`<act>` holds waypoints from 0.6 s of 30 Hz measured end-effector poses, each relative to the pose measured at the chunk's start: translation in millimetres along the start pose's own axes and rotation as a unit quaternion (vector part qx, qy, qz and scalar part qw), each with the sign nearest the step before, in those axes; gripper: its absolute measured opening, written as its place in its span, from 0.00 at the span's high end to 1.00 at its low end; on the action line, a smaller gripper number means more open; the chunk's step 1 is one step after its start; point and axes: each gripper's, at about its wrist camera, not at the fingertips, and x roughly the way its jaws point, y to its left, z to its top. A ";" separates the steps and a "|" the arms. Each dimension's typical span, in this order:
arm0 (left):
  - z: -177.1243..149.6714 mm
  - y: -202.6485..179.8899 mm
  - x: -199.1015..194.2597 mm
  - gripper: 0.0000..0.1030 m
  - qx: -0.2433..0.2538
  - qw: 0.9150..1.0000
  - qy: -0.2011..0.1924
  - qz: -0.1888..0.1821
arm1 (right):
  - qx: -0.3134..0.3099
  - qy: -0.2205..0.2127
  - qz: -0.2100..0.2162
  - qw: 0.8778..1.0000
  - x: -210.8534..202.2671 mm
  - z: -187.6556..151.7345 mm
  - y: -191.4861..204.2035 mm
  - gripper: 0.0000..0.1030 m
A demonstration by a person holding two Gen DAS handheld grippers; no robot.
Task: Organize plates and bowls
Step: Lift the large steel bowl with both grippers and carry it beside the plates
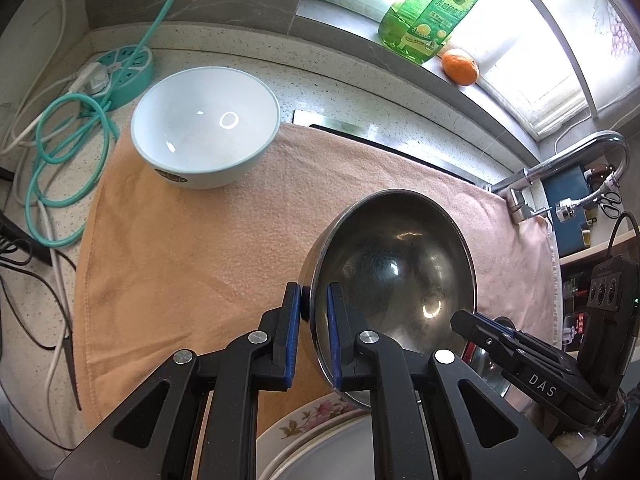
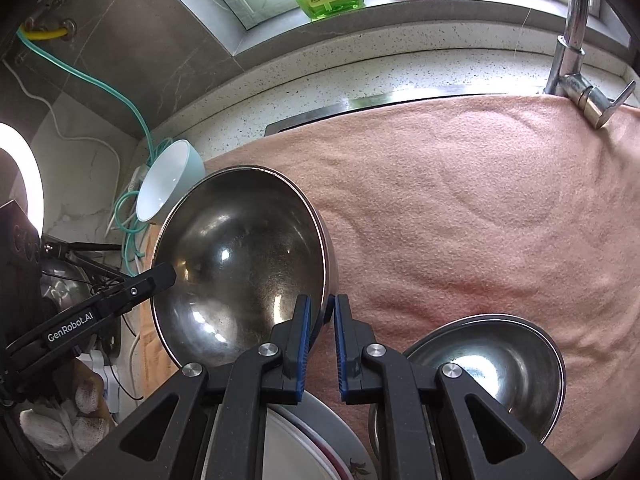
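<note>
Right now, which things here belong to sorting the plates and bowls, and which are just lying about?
Job: steel bowl held by left gripper and right gripper; white bowl; second steel bowl; floral plate.
Lying about: soap bottle, orange, power strip, faucet.

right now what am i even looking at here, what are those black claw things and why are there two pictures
Each black claw is a hand-held gripper: a two-finger clamp that a person carries, with a wide-angle camera looking along its fingers. So each picture is one clamp's own view.

In the first, the left hand-held gripper pinches one side of the rim of a steel bowl. In the second, the right hand-held gripper pinches the opposite side of the same bowl. Both are shut on it, tilted, above a pink towel on a kitchen counter.

Also there: a white bowl on the towel, a second steel bowl, a flowered plate, a tap, and on the sill a green bottle and an orange.
</note>
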 end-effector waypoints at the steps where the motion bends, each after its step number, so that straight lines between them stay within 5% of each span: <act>1: -0.2 0.4 0.6 0.91 -0.001 1.000 0.000 0.001 | 0.000 0.000 0.000 1.000 0.6 0.1 0.2 0.90; 18: 3.6 3.5 -4.7 0.87 -0.003 1.000 -0.006 -0.001 | -0.018 -0.010 0.001 1.000 -6.3 3.2 5.8 0.88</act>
